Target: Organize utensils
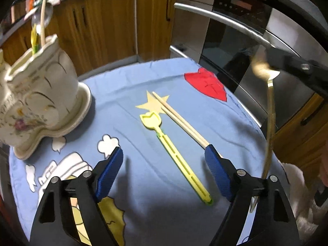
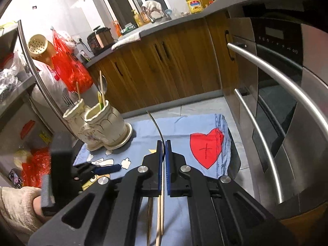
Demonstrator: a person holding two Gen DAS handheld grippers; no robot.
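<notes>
A gold spoon is clamped between the closed jaws of the right gripper and is held in the air over the right edge of the table; in the right wrist view its handle is seen edge-on as a thin dark line running forward from the pads. The left gripper is held with its jaws wide apart and empty above the near part of the table.

Between and ahead of the left gripper's fingers lies one yellow plastic spoon, its long axis running from the near right toward the far left, bowl end away. Just beside it on the right, two wooden chopsticks lie parallel to it, their near ends touching or passing under the right fingertip. The left gripper is judged the nearer one for both.

The ceramic holder, with two cups, stands at the far left corner, already carrying several utensils; the held spoon is well apart from it.
</notes>
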